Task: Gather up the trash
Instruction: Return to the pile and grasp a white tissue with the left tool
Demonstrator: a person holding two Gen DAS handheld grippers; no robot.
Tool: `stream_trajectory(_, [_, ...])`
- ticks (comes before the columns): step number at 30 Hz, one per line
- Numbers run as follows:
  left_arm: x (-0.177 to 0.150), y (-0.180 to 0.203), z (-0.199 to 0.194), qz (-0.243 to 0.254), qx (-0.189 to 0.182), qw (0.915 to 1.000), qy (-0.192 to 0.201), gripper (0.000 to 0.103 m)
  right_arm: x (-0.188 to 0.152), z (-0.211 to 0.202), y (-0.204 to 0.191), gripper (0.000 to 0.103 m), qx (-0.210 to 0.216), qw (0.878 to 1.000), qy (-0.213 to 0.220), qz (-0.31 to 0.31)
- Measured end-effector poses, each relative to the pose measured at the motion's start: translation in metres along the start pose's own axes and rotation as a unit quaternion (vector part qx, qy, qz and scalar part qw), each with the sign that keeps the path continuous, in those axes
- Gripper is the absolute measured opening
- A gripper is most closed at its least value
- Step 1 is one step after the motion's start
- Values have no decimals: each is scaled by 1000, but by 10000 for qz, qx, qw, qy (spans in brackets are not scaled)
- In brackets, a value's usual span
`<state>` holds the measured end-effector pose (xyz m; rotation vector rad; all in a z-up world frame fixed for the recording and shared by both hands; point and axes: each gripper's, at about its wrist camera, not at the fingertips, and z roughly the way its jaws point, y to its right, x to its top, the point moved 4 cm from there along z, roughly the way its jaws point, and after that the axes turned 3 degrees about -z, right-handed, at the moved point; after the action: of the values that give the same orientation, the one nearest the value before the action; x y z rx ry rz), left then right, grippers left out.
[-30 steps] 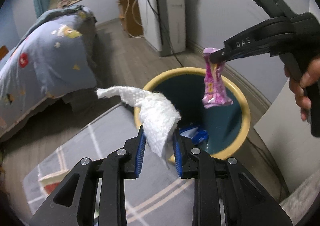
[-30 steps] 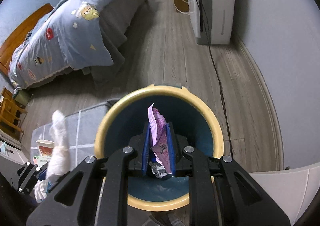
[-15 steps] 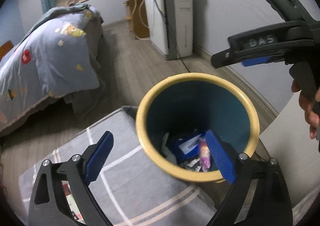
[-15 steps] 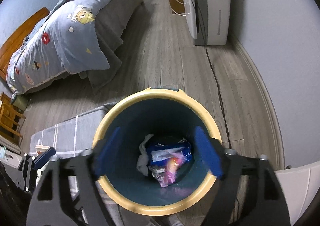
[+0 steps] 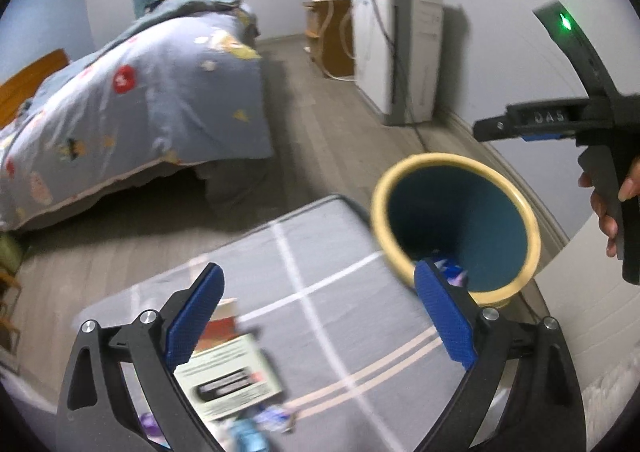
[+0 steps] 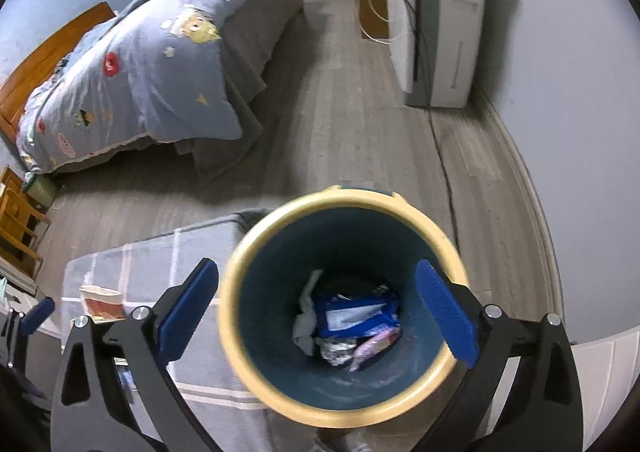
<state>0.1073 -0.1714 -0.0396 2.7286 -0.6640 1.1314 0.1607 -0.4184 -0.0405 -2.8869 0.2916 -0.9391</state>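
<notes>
A teal bin with a yellow rim (image 6: pixel 440 232) (image 5: pixel 516 208) stands by the grey checked table. Inside lie a white tissue (image 6: pixel 306 326), a blue packet (image 6: pixel 356 314) and a pink wrapper (image 6: pixel 378 346). My right gripper (image 6: pixel 316 308) is open and empty, right above the bin. My left gripper (image 5: pixel 320 312) is open and empty over the table, left of the bin. On the table near it lie a printed card (image 5: pixel 232 380), a paper cup (image 6: pixel 102 302) and small blue and purple wrappers (image 5: pixel 256 426). The right gripper also shows in the left wrist view (image 5: pixel 516 128).
The grey checked table (image 5: pixel 320 252) fills the foreground. A bed with a blue quilt (image 5: pixel 132 92) stands at the left. A white appliance (image 5: pixel 400 52) with a cable stands against the right wall. Wooden floor (image 6: pixel 340 112) lies between them. A wooden chair (image 6: pixel 16 220) sits at far left.
Both grippers opened and dropped the tissue and the pink wrapper into the bin. Since then the left gripper has swung left and back over the table; the right stays above the bin.
</notes>
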Motion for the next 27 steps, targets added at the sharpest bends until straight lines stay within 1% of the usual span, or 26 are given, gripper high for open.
stream_trajectory(4, [-5,-39,-26,-107,315,9994,27,96,3,-4,-34,97,145,9995,23,-287])
stream_trajectory(6, [-14,-61,-37,-215,507,9985,-13,96,3,-4,-48,97,184,9990,11,-414])
stream_trajectory(8, [-28,-83,-46,-479,639,9968,-94,96,2,-4,-60,97,242,9985,-7,-483])
stream_trajectory(11, [-52,-106,-54,-772,753,9941,-150,96,-1,-3,-82,97,327,9975,-52,-627])
stream_trajectory(15, [-84,-116,-46,-973,834,9909,-417,96,-11,4,-107,97,389,9961,-194,-770])
stream_trajectory(18, [-102,-113,-38,-910,876,9904,-567,96,-21,14,-126,97,396,9947,-386,-861])
stream_trajectory(21, [-118,-106,-31,-913,789,9900,-725,96,-37,27,-145,97,583,9923,-679,-858])
stream_trajectory(23, [-126,-100,-24,-813,723,9907,-814,96,-45,32,-154,97,681,9901,-842,-890])
stream_trajectory(25, [-134,-91,-17,-545,637,9920,-943,93,-50,33,-163,97,652,9888,-888,-1004])
stream_trajectory(26, [-136,-85,-13,-415,607,9921,-1012,85,-50,33,-166,97,636,9888,-873,-1031])
stream_trajectory(27, [-140,-81,-11,-281,571,9920,-1093,68,-50,32,-168,97,633,9888,-848,-1051])
